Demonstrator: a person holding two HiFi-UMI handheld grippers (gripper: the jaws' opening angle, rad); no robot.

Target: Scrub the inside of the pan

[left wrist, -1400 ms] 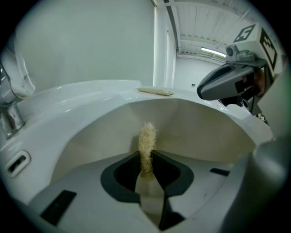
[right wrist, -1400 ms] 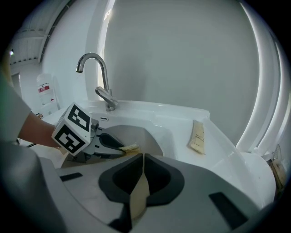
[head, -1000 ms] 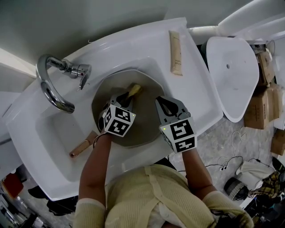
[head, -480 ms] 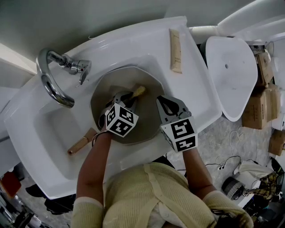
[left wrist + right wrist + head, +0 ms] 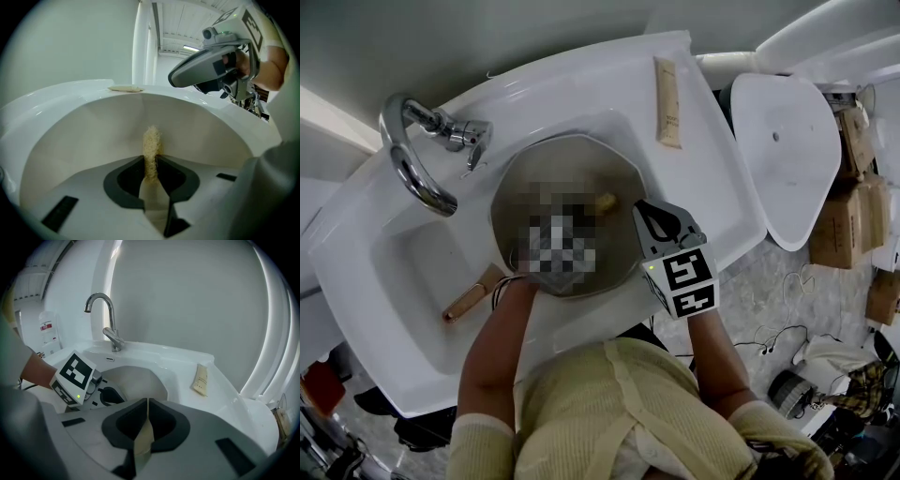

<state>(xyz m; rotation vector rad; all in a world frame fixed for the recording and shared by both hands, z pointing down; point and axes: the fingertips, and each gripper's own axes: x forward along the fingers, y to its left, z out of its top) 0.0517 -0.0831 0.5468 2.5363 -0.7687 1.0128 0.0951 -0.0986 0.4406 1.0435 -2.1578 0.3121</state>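
A round beige pan (image 5: 534, 178) sits in the white sink basin (image 5: 403, 272). My left gripper (image 5: 151, 161) is down inside the pan, shut on a yellowish fibrous scrubber (image 5: 151, 143); the scrubber's tip (image 5: 605, 200) touches the pan's inner wall (image 5: 84, 136). In the head view a mosaic patch covers that gripper. My right gripper (image 5: 652, 220) is at the pan's right edge, its jaws shut on the thin beige rim (image 5: 144, 437). The right gripper view shows the left gripper (image 5: 110, 397) low in the pan (image 5: 140, 380).
A chrome faucet (image 5: 412, 159) arches over the sink's back left. A beige tube (image 5: 667, 103) lies on the sink ledge at the back right. A wooden handle (image 5: 469, 302) lies at the pan's lower-left edge. A white lid (image 5: 787, 150) and cardboard boxes (image 5: 848, 216) stand at the right.
The left gripper has swept the scrubber across the pan to the right, toward the right gripper. The right gripper has stayed on the rim.
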